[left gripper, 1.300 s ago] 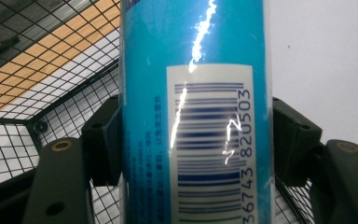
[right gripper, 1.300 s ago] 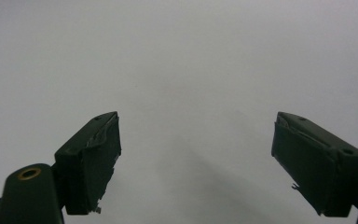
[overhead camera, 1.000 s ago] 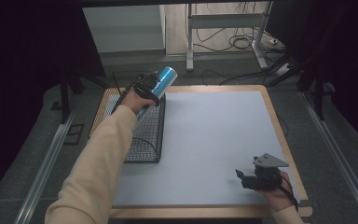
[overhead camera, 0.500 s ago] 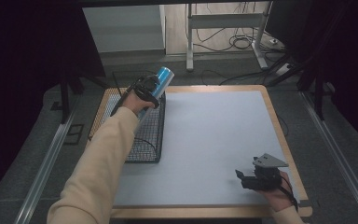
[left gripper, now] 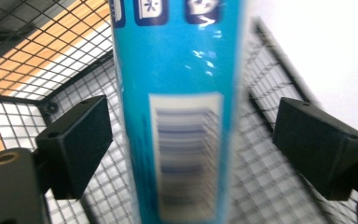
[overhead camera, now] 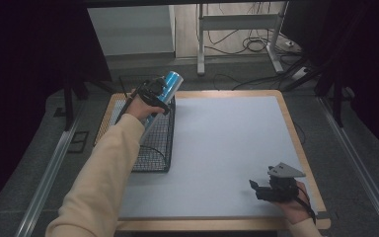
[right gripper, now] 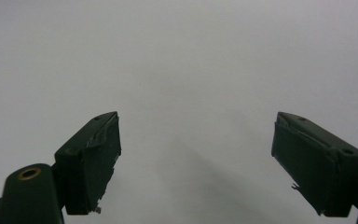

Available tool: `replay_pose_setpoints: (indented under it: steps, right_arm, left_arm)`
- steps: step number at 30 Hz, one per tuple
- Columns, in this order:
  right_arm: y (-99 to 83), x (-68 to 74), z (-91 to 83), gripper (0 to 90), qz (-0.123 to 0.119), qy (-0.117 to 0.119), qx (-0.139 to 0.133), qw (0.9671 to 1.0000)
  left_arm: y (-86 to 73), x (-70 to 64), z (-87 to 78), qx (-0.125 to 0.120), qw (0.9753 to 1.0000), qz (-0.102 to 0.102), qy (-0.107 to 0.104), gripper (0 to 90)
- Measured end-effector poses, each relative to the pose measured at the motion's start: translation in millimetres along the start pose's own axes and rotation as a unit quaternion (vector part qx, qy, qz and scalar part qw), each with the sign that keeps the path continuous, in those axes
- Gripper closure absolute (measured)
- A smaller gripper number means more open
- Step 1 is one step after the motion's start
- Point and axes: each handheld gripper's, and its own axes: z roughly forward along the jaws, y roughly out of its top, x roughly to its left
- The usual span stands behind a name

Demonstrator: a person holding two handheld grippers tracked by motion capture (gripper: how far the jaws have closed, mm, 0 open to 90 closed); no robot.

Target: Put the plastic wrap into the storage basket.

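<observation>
Over the wire basket (overhead camera: 150,143), which sits along the left side of the table (overhead camera: 227,148), a person's left hand (overhead camera: 138,106) holds the left gripper (overhead camera: 160,91) at the basket's far end. A blue can (overhead camera: 170,84) lies tilted at that far end, its silver top pointing up and away from the basket toward the table's back edge, its lower part running down toward the mesh under the hand.

From the left gripper view, the blue can (left gripper: 177,107) stands between the 2 black jaws with its barcode label facing the camera. There is a visible gap on each side of it: the jaws are spread wider than the can, and neither pad appears to press on it. Behind it runs the basket's mesh (left gripper: 70,65), with strips of the wooden table edge showing through. The picture is somewhat blurred, so I cannot tell whether the can rests on the mesh or on the basket's rim.

Well away from the basket, at the table's near right corner, the right hand (overhead camera: 293,207) holds the right gripper (overhead camera: 256,190) low over the pale grey surface. In the right gripper view (right gripper: 196,163) its 2 jaws stand wide apart with nothing between them.
</observation>
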Motion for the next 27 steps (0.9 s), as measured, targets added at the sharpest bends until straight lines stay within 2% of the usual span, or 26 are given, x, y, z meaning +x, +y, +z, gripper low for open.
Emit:
replay_pose_setpoints:
  steps: [2, 3, 4, 7, 8, 10, 12, 14, 15, 16, 17, 18, 19, 20, 23, 25, 26, 27]
  right_arm:
    - [0.1, -0.6, 0.2, 15.8, 0.001, 0.000, 0.000, 1.0000]
    - [0.4, -0.8, 0.2, 15.9, 0.001, 0.000, -0.001, 1.0000]
    - [0.4, -0.8, 0.2, 15.9, 0.001, 0.000, -0.001, 1.0000]
    - [1.3, 0.3, -0.3, 15.8, 0.000, -0.001, -0.002, 1.0000]
    - [1.3, 0.3, -0.3, 15.8, 0.000, -0.001, -0.002, 1.0000]
    - [1.5, 0.5, -0.5, 15.8, 0.000, -0.001, -0.003, 1.0000]
    - [1.2, 0.0, -0.5, 15.8, 0.001, -0.002, -0.001, 1.0000]
    - [0.9, -0.9, -0.5, 15.8, 0.003, -0.003, -0.002, 1.0000]
    - [0.9, -0.9, -0.5, 15.8, 0.003, -0.003, -0.002, 1.0000]
    - [0.9, -1.6, -0.4, 15.8, 0.004, -0.003, -0.002, 1.0000]
    - [0.9, -1.8, -0.2, 15.8, 0.004, -0.004, -0.001, 1.0000]
    - [0.9, -1.8, -0.2, 15.8, 0.004, -0.004, -0.001, 1.0000]
    - [1.1, -1.8, -0.2, 15.8, 0.002, -0.003, -0.001, 1.0000]
    - [1.1, -1.8, -0.2, 15.8, 0.002, -0.003, -0.001, 1.0000]
    - [1.2, -1.7, 0.0, 15.8, 0.004, -0.003, -0.002, 1.0000]
    - [1.3, -1.7, 0.1, 15.8, 0.004, -0.003, -0.002, 1.0000]
    - [1.4, -1.8, 0.0, 15.8, 0.003, -0.003, -0.002, 1.0000]
    - [1.5, -1.8, -0.2, 15.8, 0.004, -0.002, -0.003, 1.0000]
  left_arm:
    - [-4.9, -1.6, -12.4, -0.023, 0.9994, -0.016, -0.020, 10.6]
    - [-10.0, -4.4, -24.4, -0.044, 0.9981, -0.025, -0.035, 10.4]
    - [-10.0, -4.4, -24.4, -0.044, 0.9981, -0.025, -0.035, 9.8]
    - [-21.4, -15.0, -43.2, -0.068, 0.9960, -0.019, -0.055, 9.9]
    - [-21.4, -15.0, -43.2, -0.068, 0.9960, -0.019, -0.055, 10.0]
    - [-27.3, -21.9, -53.3, -0.082, 0.9938, -0.014, -0.074, 10.0]
    - [-33.8, -29.0, -64.2, -0.096, 0.9910, -0.007, -0.093, 10.1]
    - [-44.5, -40.7, -79.4, -0.120, 0.9863, 0.006, -0.113, 10.7]
    - [-44.5, -40.7, -79.4, -0.120, 0.9863, 0.006, -0.113, 11.1]
    - [-48.1, -44.4, -83.5, -0.127, 0.9849, 0.008, -0.118, 11.4]
    - [-55.2, -52.4, -89.8, -0.139, 0.9817, 0.015, -0.130, 11.5]
    - [-55.2, -52.4, -89.8, -0.139, 0.9817, 0.015, -0.130, 11.7]
    - [-62.3, -61.8, -94.5, -0.143, 0.9791, 0.024, -0.143, 11.7]
    - [-62.3, -61.8, -94.5, -0.143, 0.9791, 0.024, -0.143, 11.8]
    - [-73.4, -78.5, -100.9, -0.155, 0.9749, 0.037, -0.155, 12.1]
    - [-82.3, -91.6, -102.8, -0.161, 0.9712, 0.047, -0.170, 12.3]
    - [-88.7, -103.5, -101.4, -0.164, 0.9694, 0.052, -0.175, 12.3]
    - [-88.7, -103.5, -101.4, -0.164, 0.9694, 0.052, -0.175, 12.3]
